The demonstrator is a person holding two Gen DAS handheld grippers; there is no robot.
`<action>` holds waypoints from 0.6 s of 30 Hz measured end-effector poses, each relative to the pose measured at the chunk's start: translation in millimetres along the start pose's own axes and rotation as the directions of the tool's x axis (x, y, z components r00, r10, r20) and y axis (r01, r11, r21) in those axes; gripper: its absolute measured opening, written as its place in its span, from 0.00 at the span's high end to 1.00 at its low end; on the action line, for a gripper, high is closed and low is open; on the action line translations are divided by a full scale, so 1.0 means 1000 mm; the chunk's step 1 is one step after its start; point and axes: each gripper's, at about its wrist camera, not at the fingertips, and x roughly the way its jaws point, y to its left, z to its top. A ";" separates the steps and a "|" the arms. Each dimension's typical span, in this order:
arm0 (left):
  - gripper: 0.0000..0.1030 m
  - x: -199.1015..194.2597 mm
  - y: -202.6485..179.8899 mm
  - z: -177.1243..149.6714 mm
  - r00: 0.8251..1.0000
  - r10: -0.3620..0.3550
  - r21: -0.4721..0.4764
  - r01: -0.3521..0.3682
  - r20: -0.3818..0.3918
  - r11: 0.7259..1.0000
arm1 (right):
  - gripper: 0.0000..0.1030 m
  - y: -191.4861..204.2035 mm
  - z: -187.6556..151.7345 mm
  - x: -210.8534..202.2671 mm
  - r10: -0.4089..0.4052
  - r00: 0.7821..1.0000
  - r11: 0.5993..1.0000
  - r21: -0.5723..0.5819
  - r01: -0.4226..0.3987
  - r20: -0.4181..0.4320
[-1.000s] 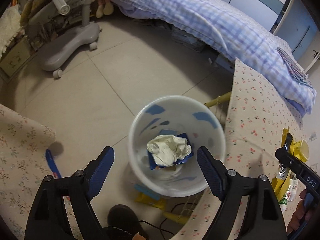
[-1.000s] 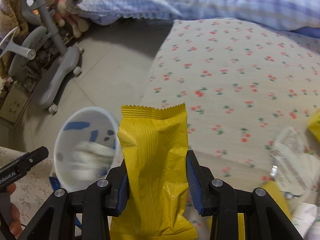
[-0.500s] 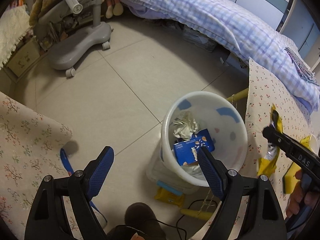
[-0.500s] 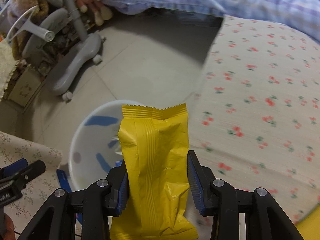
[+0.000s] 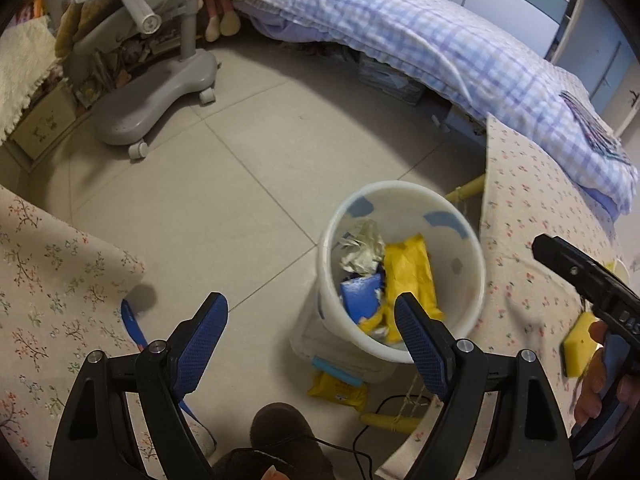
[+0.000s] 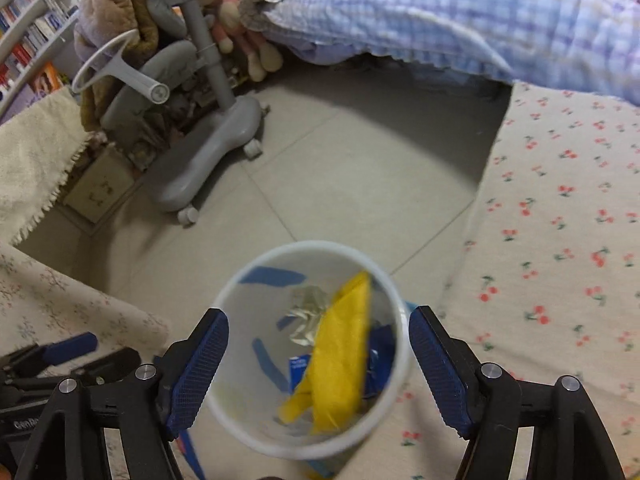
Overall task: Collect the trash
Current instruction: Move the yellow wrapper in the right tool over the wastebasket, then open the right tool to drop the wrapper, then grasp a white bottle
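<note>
My right gripper [image 6: 318, 356] has just been opening, and the yellow wrapper [image 6: 340, 352] has dropped into the white bin [image 6: 394, 292]. Nothing sits between those jaws. My left gripper [image 5: 310, 338] stands wide too. Wrappers are light and crinkly; I pinch an edge.

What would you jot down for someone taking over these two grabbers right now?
Right hand-held gripper: open, jaws just opened, nothing between them, above the white bin.
Left hand-held gripper: open, empty.
Done: yellow wrapper lies in the bin with crumpled paper and a blue packet.
Left: a yellow packet on the floor by the bin's base; another yellow item on the floral cloth.
</note>
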 end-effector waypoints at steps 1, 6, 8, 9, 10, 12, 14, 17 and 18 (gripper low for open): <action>0.15 -0.002 -0.002 -0.001 1.000 -0.005 0.003 0.005 0.002 1.000 | 0.24 -0.001 -0.001 -0.002 -0.023 1.000 1.000 -0.005 0.023 -0.010; 0.15 -0.010 -0.020 -0.005 0.999 -0.032 0.024 0.032 0.012 0.999 | 0.23 -0.011 -0.008 -0.026 -0.119 0.992 0.993 -0.004 0.119 -0.032; 0.15 -0.013 -0.029 -0.007 0.999 -0.051 0.034 0.051 0.014 0.998 | 0.23 -0.018 -0.010 -0.037 -0.131 0.991 0.991 0.016 0.131 -0.032; 0.15 -0.015 -0.035 -0.009 0.998 -0.066 0.044 0.066 0.014 0.997 | 0.22 -0.023 -0.012 -0.046 -0.143 0.989 0.989 0.026 0.143 -0.029; 0.14 -0.017 -0.040 -0.010 0.997 -0.076 0.053 0.075 0.013 0.996 | 0.22 -0.026 -0.014 -0.052 -0.155 0.988 0.987 0.030 0.156 -0.028; 0.08 -0.020 -0.054 -0.013 0.995 -0.095 0.076 0.094 0.014 0.993 | 0.21 -0.032 -0.019 -0.066 -0.182 0.983 0.983 0.030 0.183 -0.019; 0.01 -0.022 -0.067 -0.016 0.994 -0.113 0.105 0.111 0.010 0.988 | 0.21 -0.039 -0.026 -0.080 -0.215 0.976 0.976 0.025 0.216 -0.016; 0.01 -0.022 -0.088 -0.021 0.992 -0.126 0.146 0.125 -0.004 0.981 | 0.20 -0.055 -0.036 -0.099 -0.254 0.967 0.966 0.036 0.255 -0.026; 0.01 -0.021 -0.094 -0.023 0.992 -0.127 0.160 0.127 -0.013 0.979 | 0.20 -0.064 -0.040 -0.107 -0.266 0.963 0.963 0.044 0.267 -0.031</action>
